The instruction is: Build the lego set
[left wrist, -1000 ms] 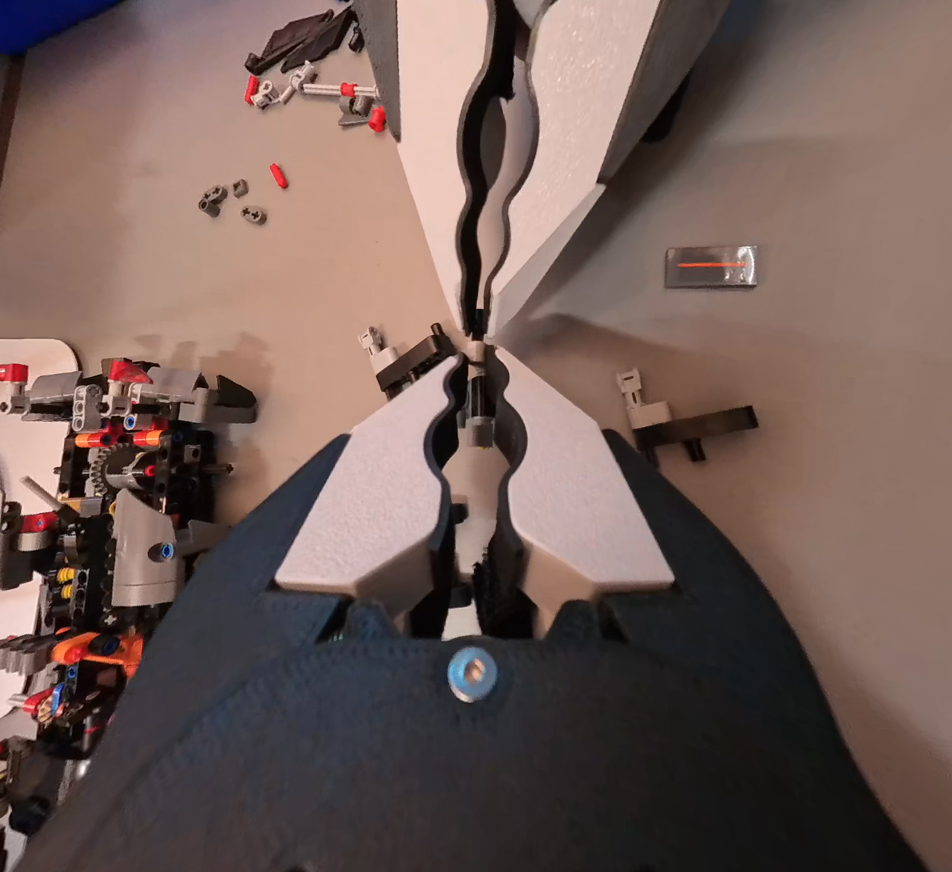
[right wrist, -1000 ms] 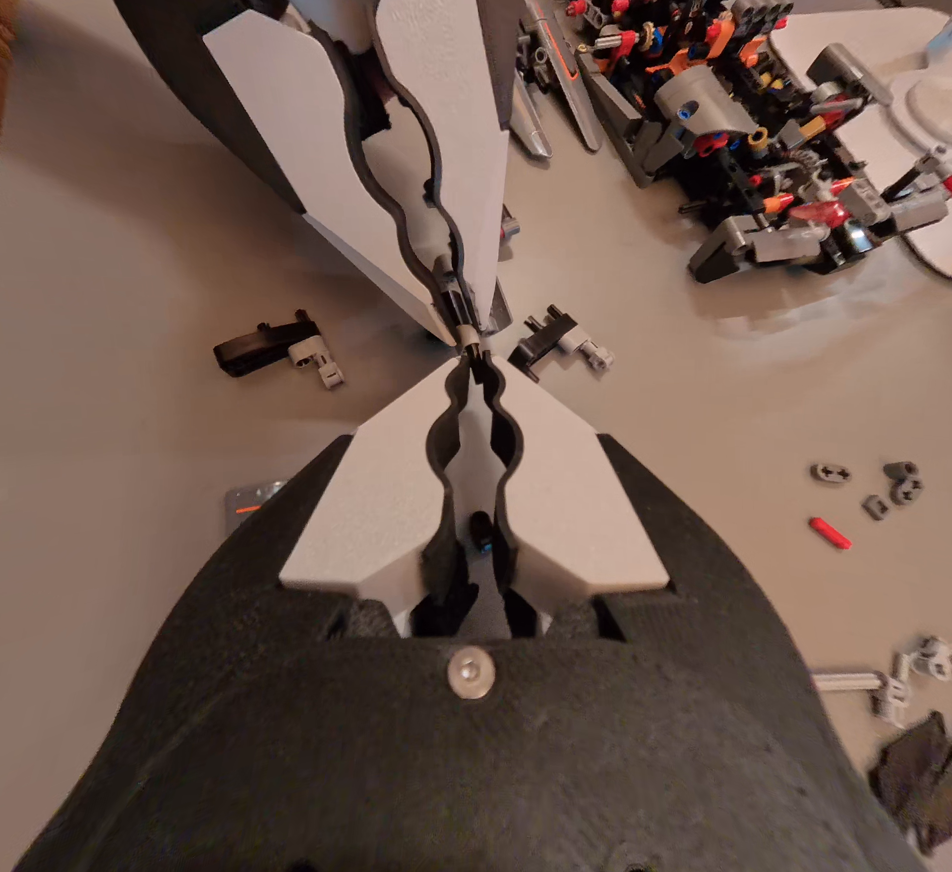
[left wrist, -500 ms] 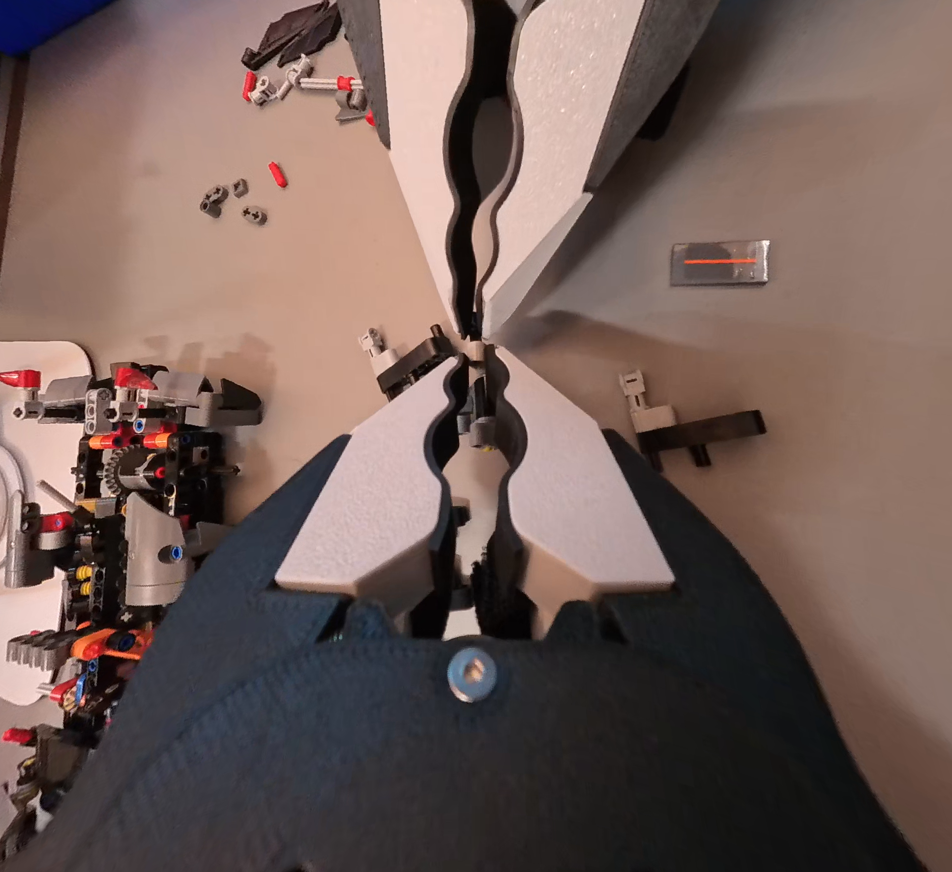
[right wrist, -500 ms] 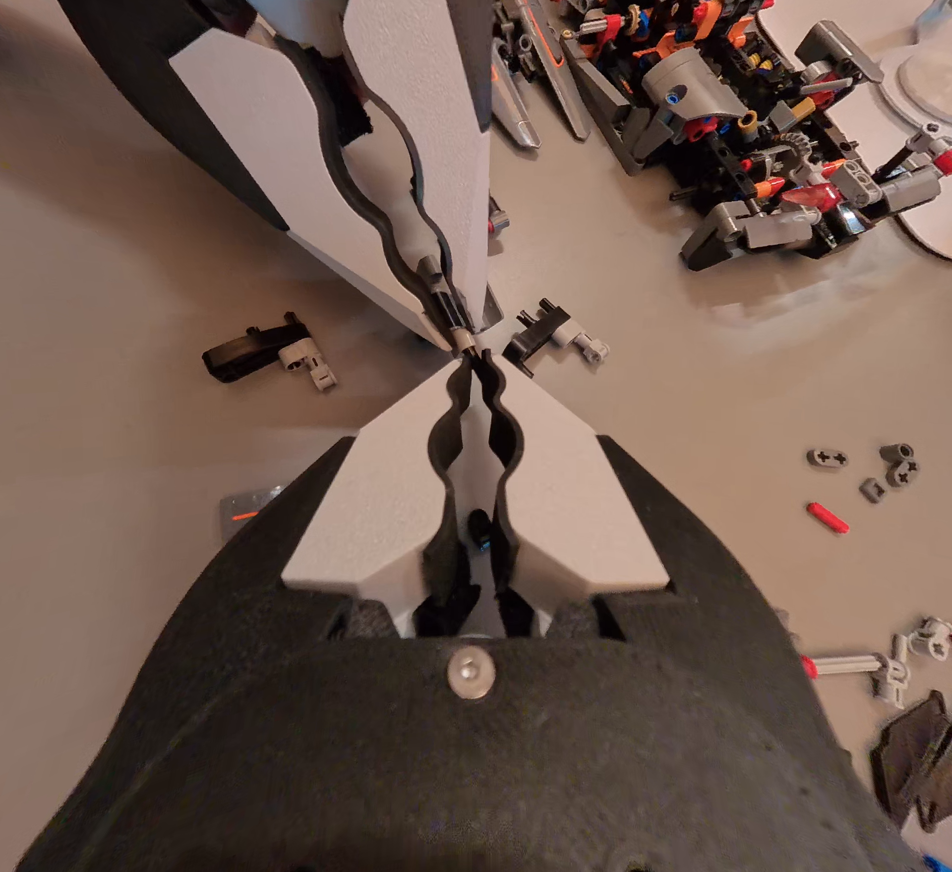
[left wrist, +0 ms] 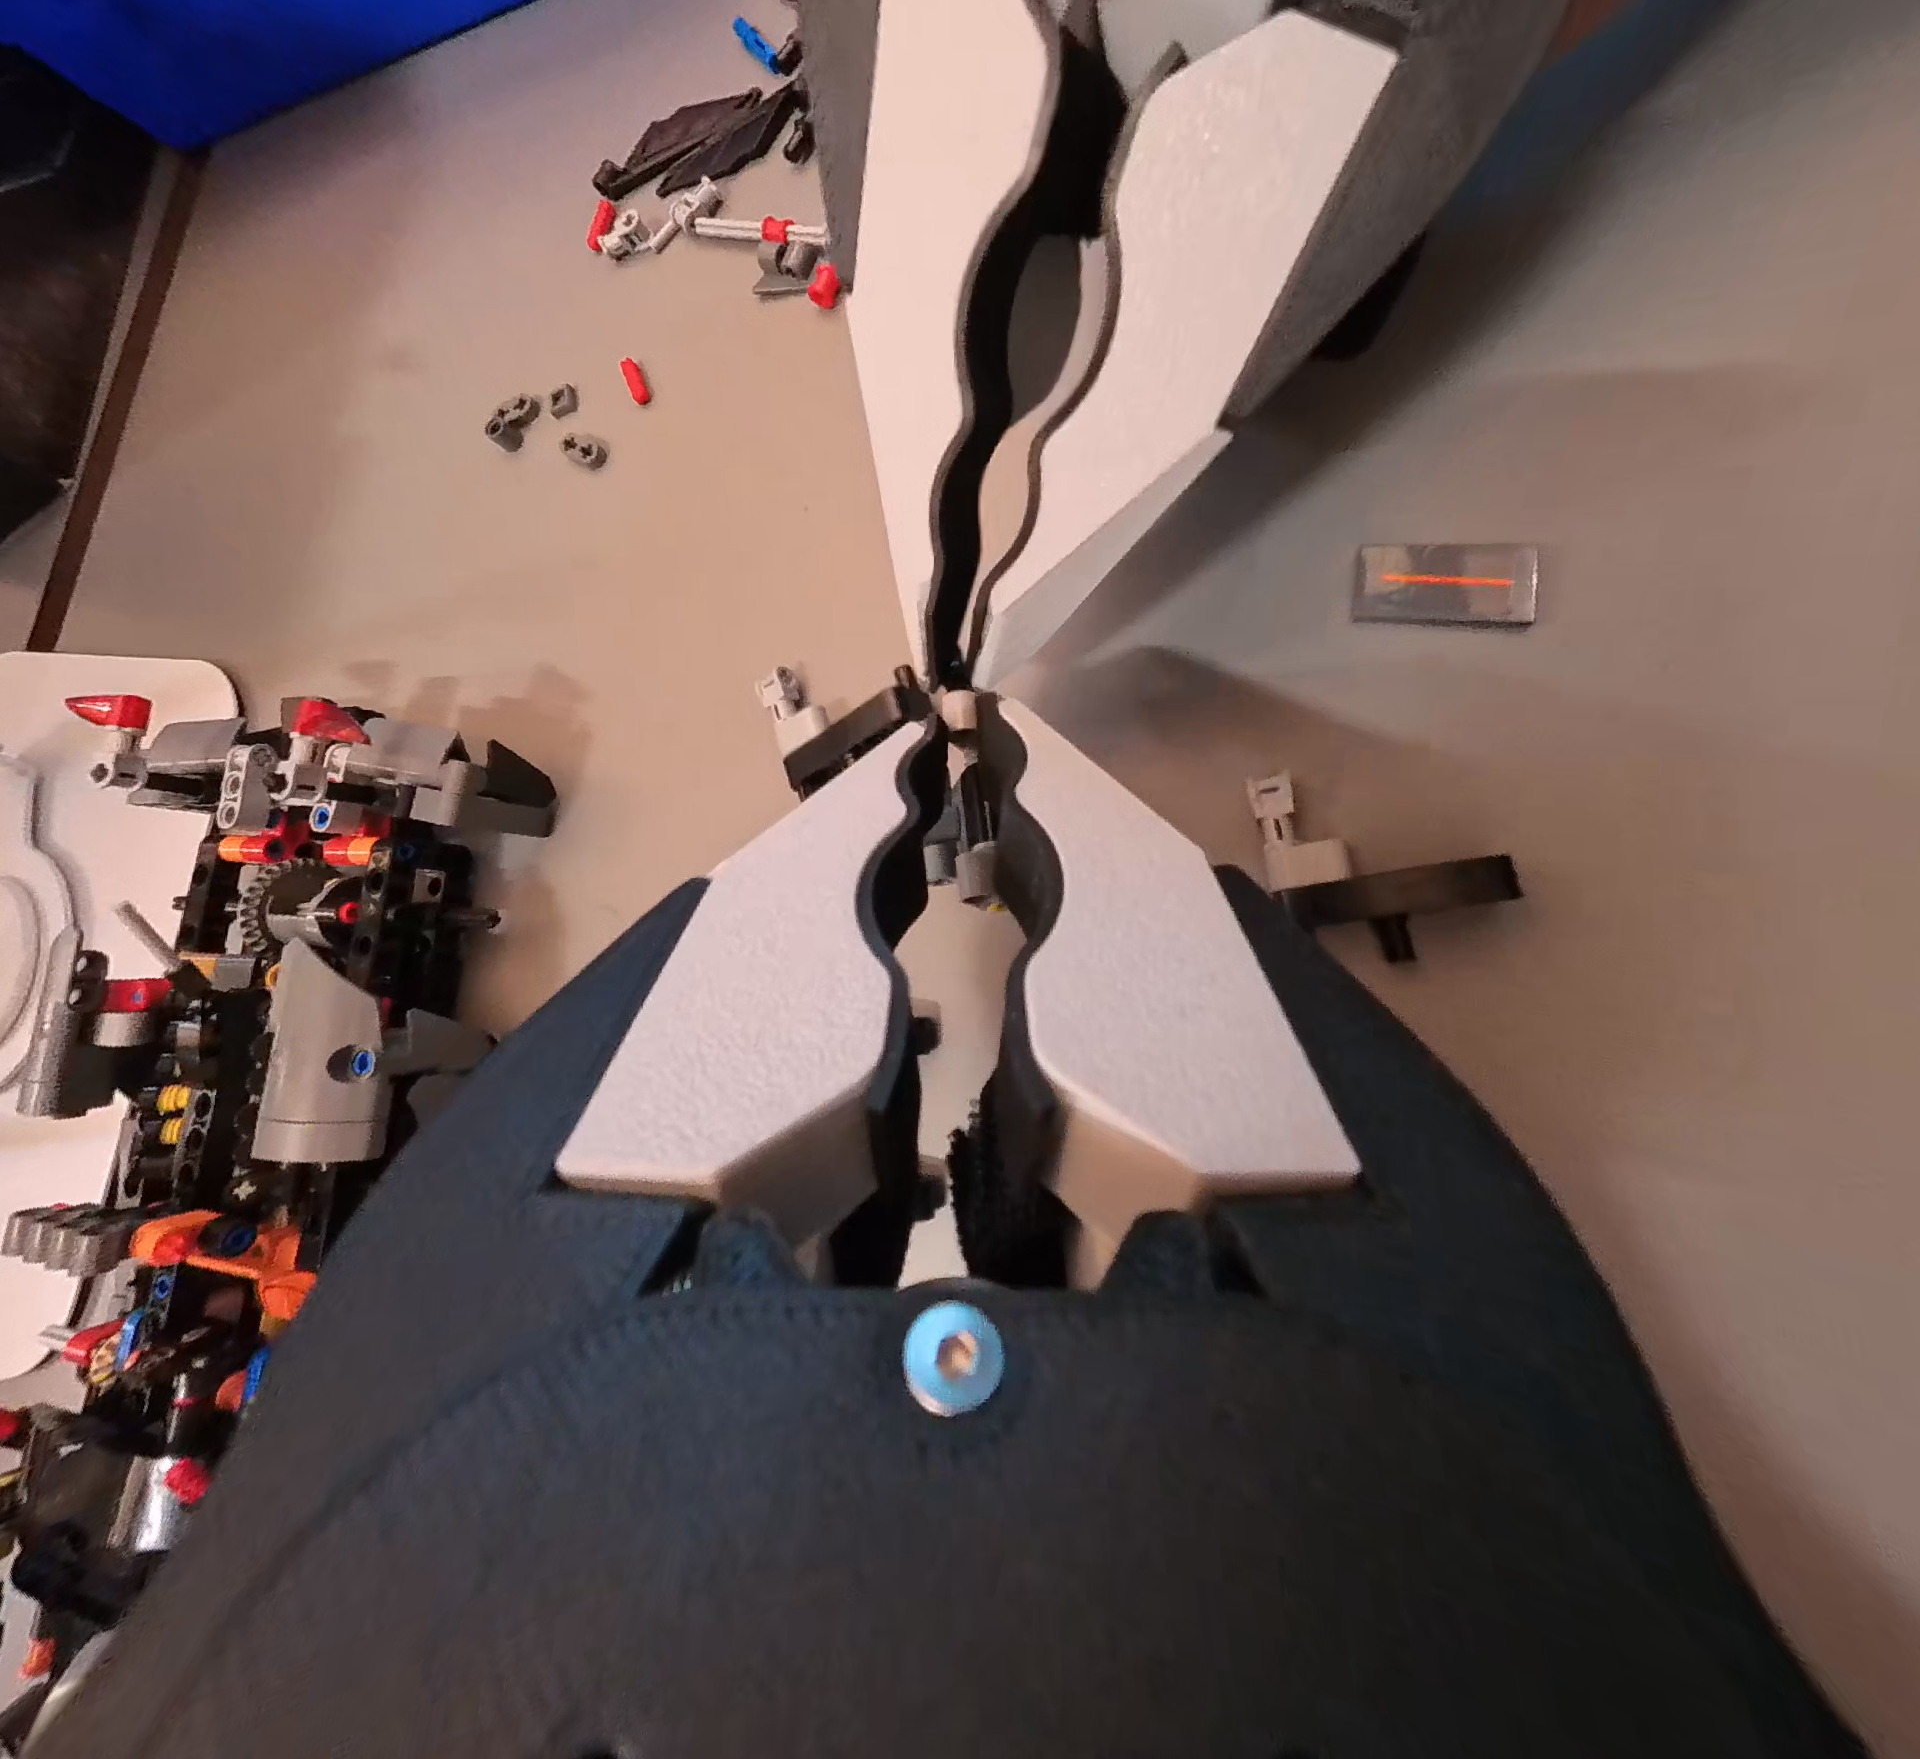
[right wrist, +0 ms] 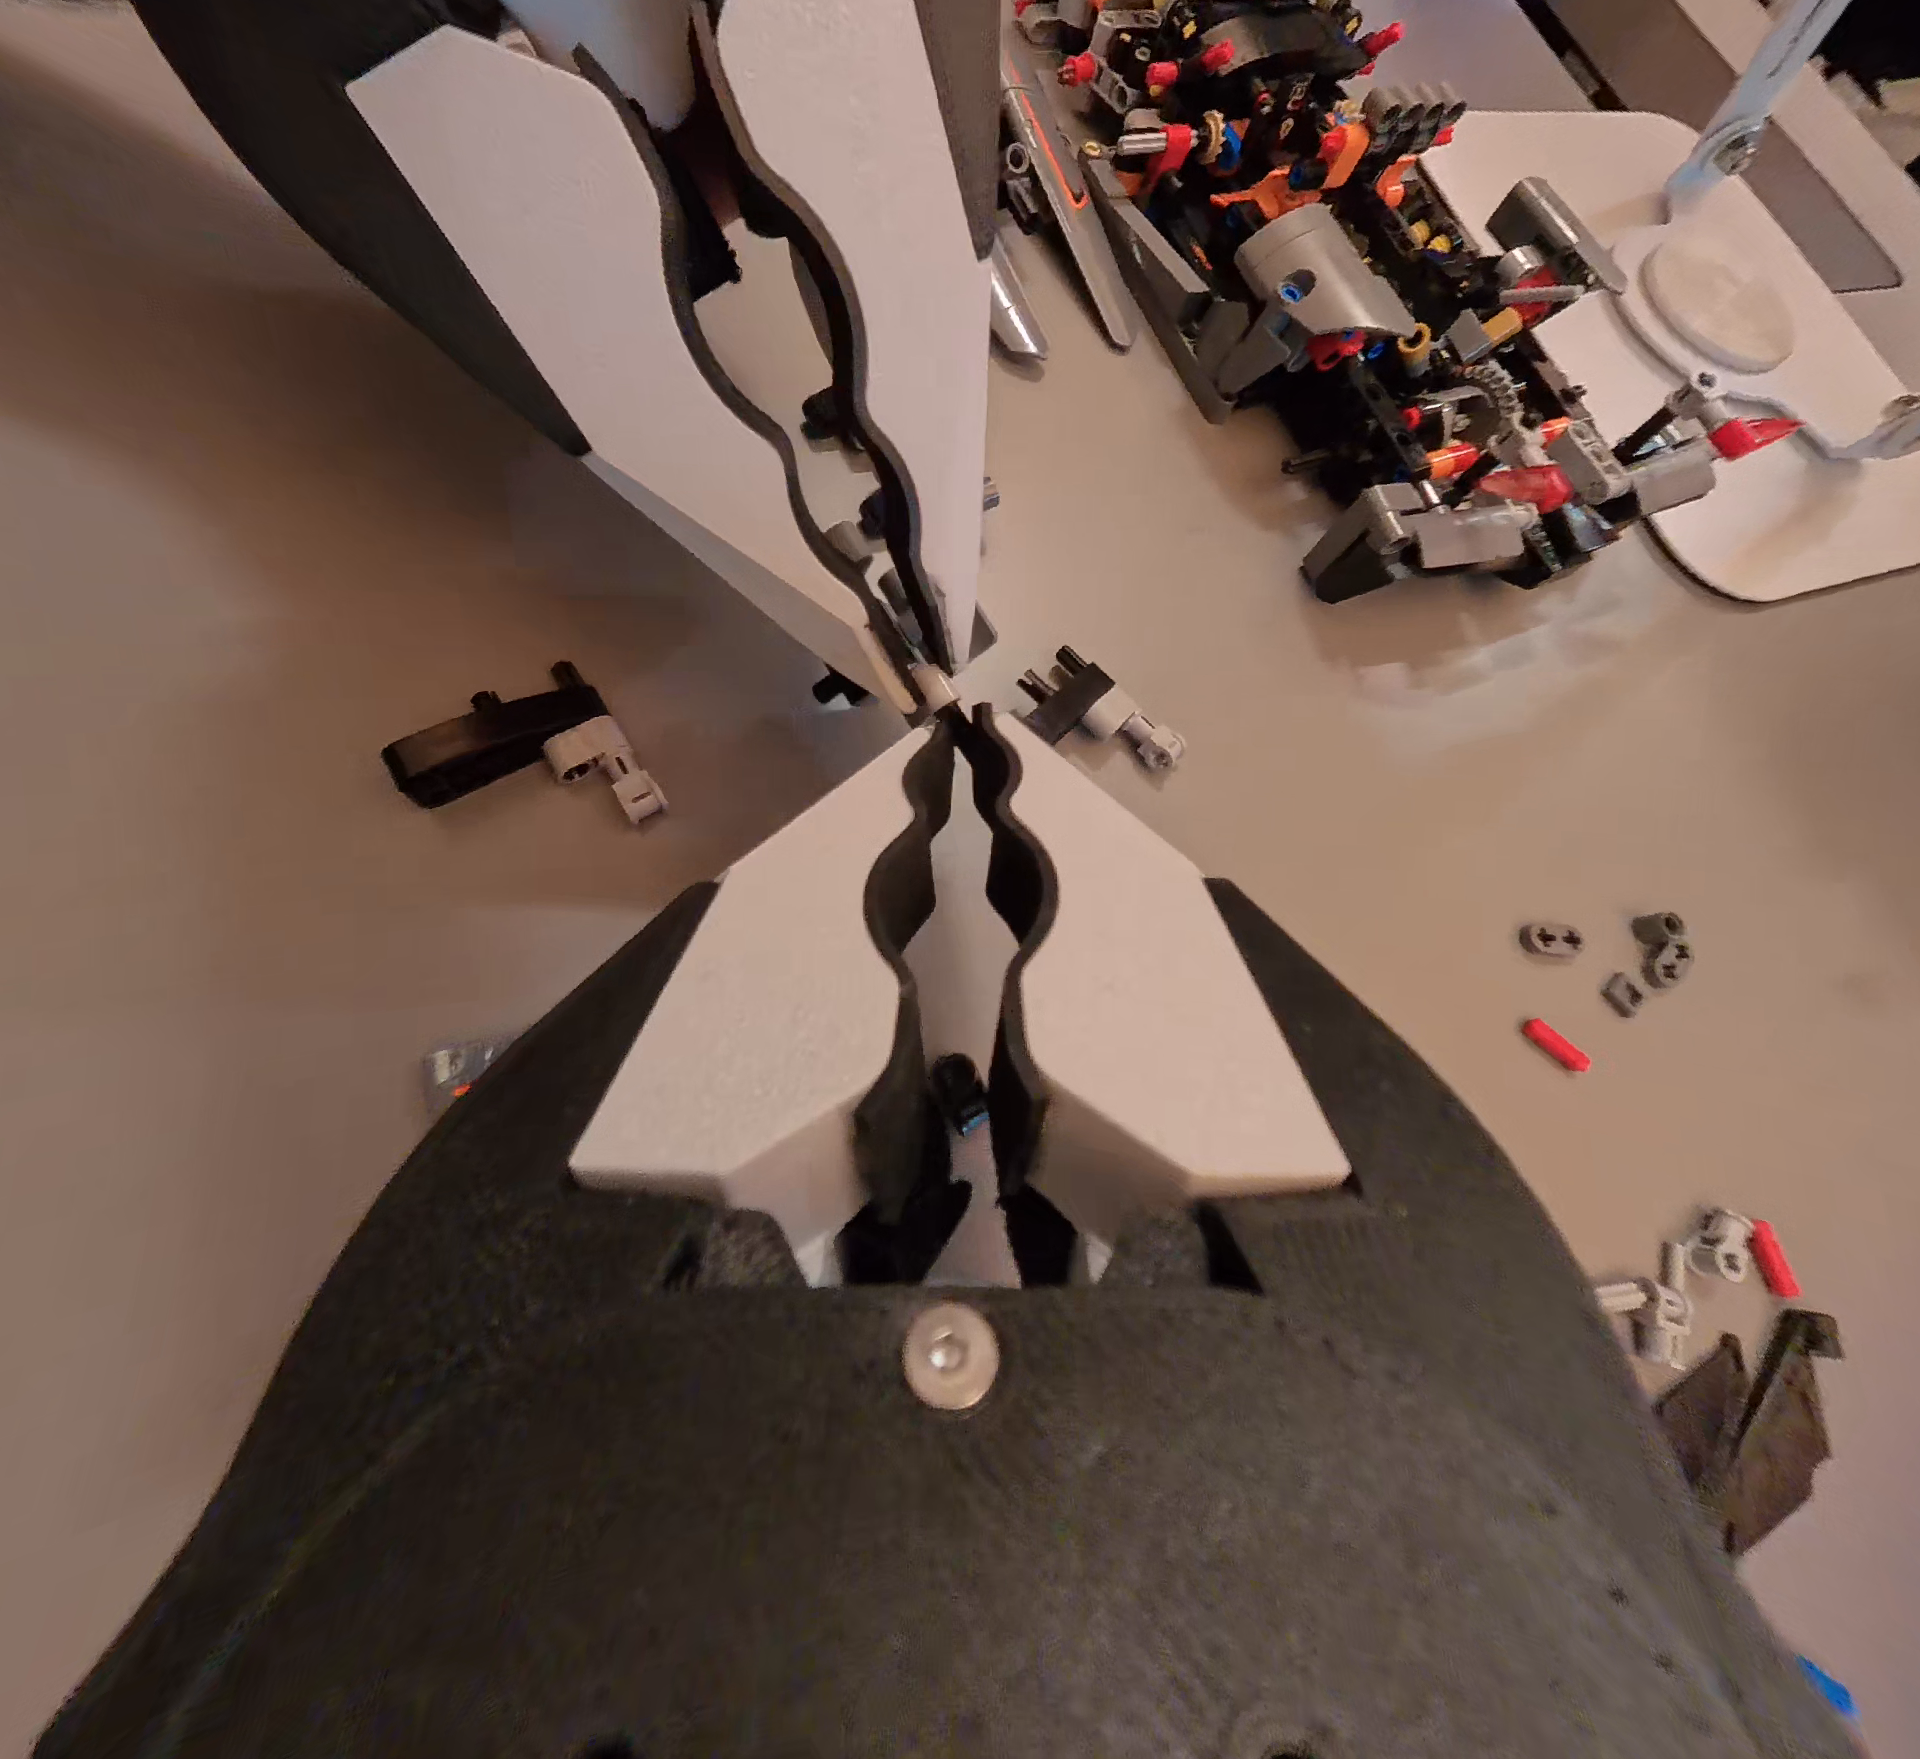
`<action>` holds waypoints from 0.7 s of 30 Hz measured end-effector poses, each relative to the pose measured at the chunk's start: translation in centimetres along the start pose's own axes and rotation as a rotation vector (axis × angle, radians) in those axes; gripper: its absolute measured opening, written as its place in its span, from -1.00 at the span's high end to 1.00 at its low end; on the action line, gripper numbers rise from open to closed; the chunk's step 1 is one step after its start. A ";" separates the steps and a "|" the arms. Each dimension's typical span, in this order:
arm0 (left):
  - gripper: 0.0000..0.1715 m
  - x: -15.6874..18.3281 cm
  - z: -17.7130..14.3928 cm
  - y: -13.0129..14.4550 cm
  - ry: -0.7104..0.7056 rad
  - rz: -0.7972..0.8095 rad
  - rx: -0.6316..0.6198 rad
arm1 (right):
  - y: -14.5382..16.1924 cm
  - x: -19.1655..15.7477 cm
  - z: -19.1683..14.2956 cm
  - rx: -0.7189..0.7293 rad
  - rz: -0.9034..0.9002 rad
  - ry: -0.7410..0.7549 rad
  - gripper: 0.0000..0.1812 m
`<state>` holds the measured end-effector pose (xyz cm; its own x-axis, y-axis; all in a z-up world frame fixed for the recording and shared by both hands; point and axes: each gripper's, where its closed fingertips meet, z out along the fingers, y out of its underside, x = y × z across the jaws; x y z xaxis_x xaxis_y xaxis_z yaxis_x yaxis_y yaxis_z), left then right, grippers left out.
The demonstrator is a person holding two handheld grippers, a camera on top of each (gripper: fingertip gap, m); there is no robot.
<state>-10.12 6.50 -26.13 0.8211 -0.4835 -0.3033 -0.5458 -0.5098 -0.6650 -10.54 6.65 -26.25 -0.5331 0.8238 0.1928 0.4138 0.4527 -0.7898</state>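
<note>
colours on the beige table (left wrist: 1558, 359)

both grippers: white fingers with black wavy inner edges on black textured bodies. left gripper (left wrist: 961, 738) holds a grey and black pin piece (left wrist: 966, 836). lego model (right wrist: 1382, 275): black and grey with red, orange, blue and yellow bits. loose parts: red pin (left wrist: 635, 380), grey connectors (left wrist: 545, 426), grey tile with orange stripe (left wrist: 1446, 583).

The table (left wrist: 1558, 1190) has a plain beige top. On it stand a half-built lego car (right wrist: 1382, 338), partly on a white board (right wrist: 1766, 504), two small black and grey pieces (left wrist: 1382, 888) (left wrist: 821, 733), a grey tile with an orange line (left wrist: 1444, 582), some loose grey connectors (left wrist: 545, 426), a red pin (left wrist: 635, 380) and dark panels (left wrist: 717, 140) farther off.
</note>
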 end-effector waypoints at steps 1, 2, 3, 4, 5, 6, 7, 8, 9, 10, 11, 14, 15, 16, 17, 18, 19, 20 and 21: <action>0.95 -0.1 -0.1 -0.1 -0.006 -0.002 0.002 | 0.0 0.1 0.0 -0.004 -0.014 0.018 1.00; 0.95 -0.1 -0.1 -0.1 -0.013 0.003 0.000 | -0.1 0.1 0.0 -0.011 -0.035 0.037 1.00; 0.96 -0.2 -0.1 -0.2 -0.019 0.002 0.001 | -0.1 0.2 0.0 -0.018 -0.054 0.056 1.00; 0.96 -0.2 -0.2 -0.3 -0.023 -0.010 0.004 | -0.1 0.2 0.1 -0.026 -0.068 0.071 1.00; 0.96 -0.2 -0.1 -0.2 -0.024 -0.019 0.002 | -0.1 0.2 0.1 -0.036 -0.082 0.086 1.00; 0.96 -0.2 -0.1 -0.2 -0.034 -0.017 -0.005 | -0.1 0.3 0.2 -0.047 -0.097 0.103 1.00; 0.96 -0.3 -0.1 -0.2 -0.047 -0.009 -0.014 | 0.0 0.3 0.2 -0.054 -0.111 0.115 1.00; 0.96 -0.2 0.0 -0.2 -0.051 -0.009 -0.020 | 0.0 0.3 0.2 -0.059 -0.119 0.118 1.00; 0.96 -0.2 0.0 -0.1 -0.047 -0.019 -0.024 | 0.1 0.3 0.3 -0.061 -0.116 0.116 1.00; 0.96 -0.2 0.0 0.0 -0.045 -0.028 -0.022 | 0.1 0.2 0.4 -0.061 -0.106 0.106 1.00; 0.96 -0.1 0.1 0.1 -0.036 -0.036 -0.021 | 0.2 0.1 0.4 -0.060 -0.095 0.090 0.99; 0.96 0.1 0.1 0.3 0.001 -0.061 -0.005 | 0.3 0.0 0.4 -0.052 -0.071 0.057 0.99; 0.96 0.1 0.2 0.3 0.001 -0.067 0.002 | 0.4 0.0 0.4 -0.054 -0.071 0.058 0.99; 0.97 0.1 0.2 0.3 0.002 -0.067 -0.002 | 0.4 -0.1 0.4 -0.062 -0.078 0.060 0.99; 0.96 0.2 0.3 0.4 0.002 -0.059 -0.010 | 0.5 -0.1 0.5 -0.070 -0.085 0.064 0.99; 0.96 0.2 0.4 0.5 -0.001 -0.052 -0.019 | 0.6 -0.1 0.6 -0.076 -0.086 0.064 0.99; 0.96 0.3 0.4 0.6 -0.001 -0.052 -0.024 | 0.7 -0.2 0.6 -0.078 -0.080 0.057 0.99; 0.96 0.4 0.5 0.6 0.003 -0.051 -0.027 | 0.8 -0.3 0.7 -0.078 -0.069 0.044 0.99; 0.96 0.4 0.5 0.7 0.007 -0.053 -0.027 | 0.9 -0.4 0.8 -0.079 -0.057 0.030 0.98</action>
<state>-10.07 6.27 -27.06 0.8477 -0.4605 -0.2632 -0.5061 -0.5538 -0.6612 -10.53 6.47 -27.49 -0.5356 0.8054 0.2540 0.4413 0.5233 -0.7290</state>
